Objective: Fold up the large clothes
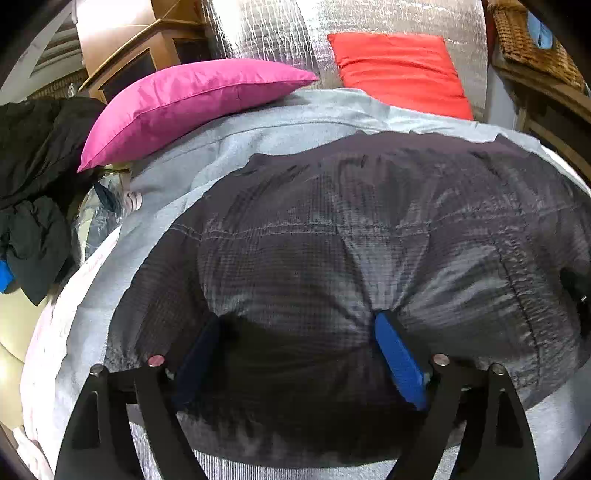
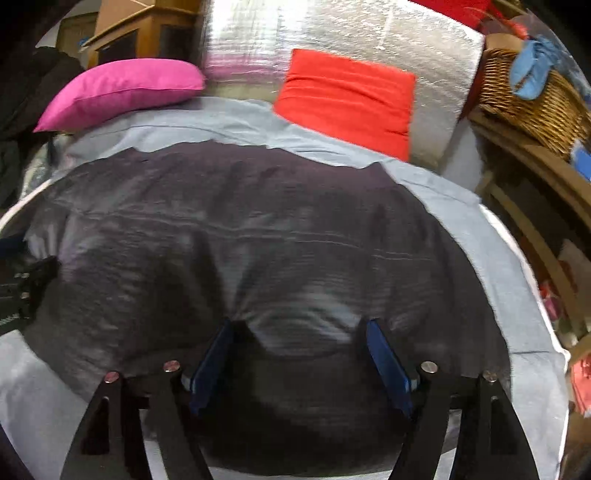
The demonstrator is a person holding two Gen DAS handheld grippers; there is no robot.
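A large dark grey garment with a fine grid weave (image 1: pixel 369 229) lies spread on a light blue-grey sheet (image 1: pixel 207 155); it also fills the right wrist view (image 2: pixel 236 229). My left gripper (image 1: pixel 295 325) is open, its blue pads wide apart, with the near edge of the garment bulging between them. My right gripper (image 2: pixel 299 328) is also open, its blue pads pressed into the garment's near edge with a fold of cloth between them. The other gripper's black body shows at the left edge of the right wrist view (image 2: pixel 29 288).
A pink pillow (image 1: pixel 184 107) and a red pillow (image 1: pixel 402 70) lie at the far side against a silver quilted backrest (image 1: pixel 280 29). Dark clothes (image 1: pixel 33 192) are piled at left. A wicker basket (image 2: pixel 532 99) on wooden shelving stands at right.
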